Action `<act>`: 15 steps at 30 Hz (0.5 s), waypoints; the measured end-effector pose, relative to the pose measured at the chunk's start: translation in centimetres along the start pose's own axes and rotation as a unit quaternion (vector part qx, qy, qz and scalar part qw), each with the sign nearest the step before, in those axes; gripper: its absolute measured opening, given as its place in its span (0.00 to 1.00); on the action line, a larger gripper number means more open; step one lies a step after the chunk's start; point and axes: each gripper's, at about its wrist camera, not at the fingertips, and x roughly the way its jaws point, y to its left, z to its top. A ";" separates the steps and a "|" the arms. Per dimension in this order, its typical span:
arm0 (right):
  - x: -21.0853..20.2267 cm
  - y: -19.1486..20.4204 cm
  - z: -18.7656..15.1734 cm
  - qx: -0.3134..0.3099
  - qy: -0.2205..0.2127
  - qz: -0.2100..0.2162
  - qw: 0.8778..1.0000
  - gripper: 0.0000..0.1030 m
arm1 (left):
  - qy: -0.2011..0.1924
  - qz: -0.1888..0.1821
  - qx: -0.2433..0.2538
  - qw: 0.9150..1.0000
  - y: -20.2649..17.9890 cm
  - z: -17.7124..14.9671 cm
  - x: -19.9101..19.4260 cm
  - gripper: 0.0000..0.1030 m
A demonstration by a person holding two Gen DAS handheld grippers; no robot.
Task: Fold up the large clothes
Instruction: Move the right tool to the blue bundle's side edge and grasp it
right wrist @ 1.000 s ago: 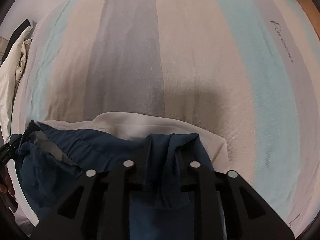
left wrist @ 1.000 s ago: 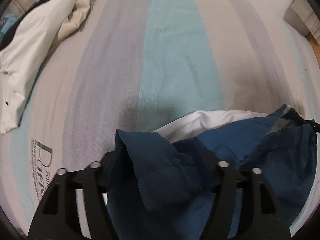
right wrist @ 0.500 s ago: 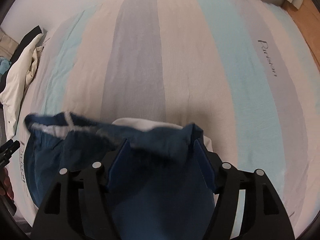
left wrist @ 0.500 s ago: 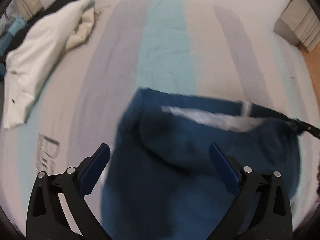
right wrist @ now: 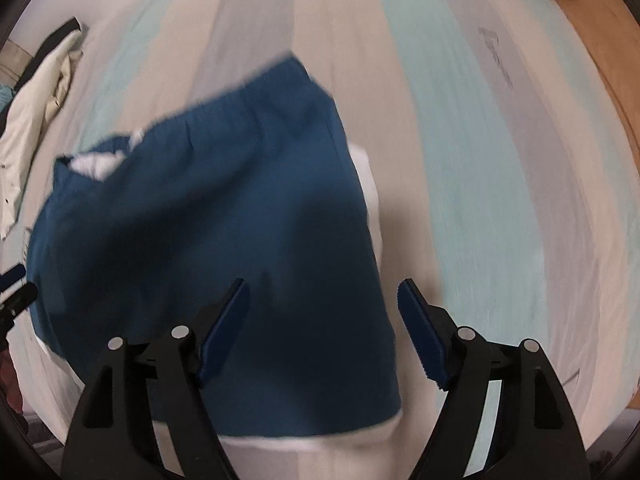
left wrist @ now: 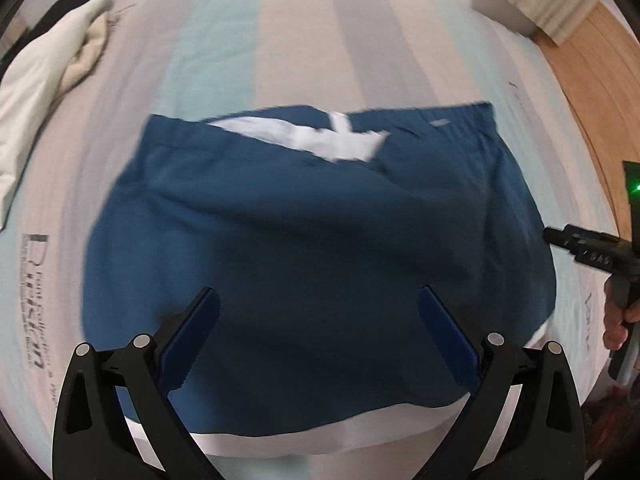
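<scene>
The blue shorts (left wrist: 320, 248) lay flat on the striped bed (left wrist: 288, 48), on top of a white cloth (right wrist: 372, 200). The left tool (left wrist: 318, 334) was wide open. The right tool (right wrist: 322, 320) had just been opening, holding nothing.

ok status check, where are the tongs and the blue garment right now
Left tongs open, nothing between the pads; right tongs open, jaws just been opening. Blue garment lies flat on the striped bed, released. White clothing off at the far corner, not in the way.
</scene>
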 end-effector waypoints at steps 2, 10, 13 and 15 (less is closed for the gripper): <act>0.8 -0.7 -0.9 -0.001 0.011 0.002 1.000 0.71 | 0.002 0.007 0.009 1.000 -0.9 -0.3 0.7 0.94; 4.1 -2.1 -0.3 0.001 0.042 0.064 0.997 0.71 | 0.033 0.023 -0.015 0.999 -0.6 -1.2 4.4 0.94; 5.2 -2.6 0.7 0.005 0.054 0.090 0.994 0.71 | 0.043 0.030 -0.019 0.998 -0.4 -1.4 5.8 0.94; 5.7 -2.9 1.3 0.007 0.060 0.107 0.992 0.71 | 0.047 0.033 -0.023 0.998 -0.3 -1.4 6.4 0.95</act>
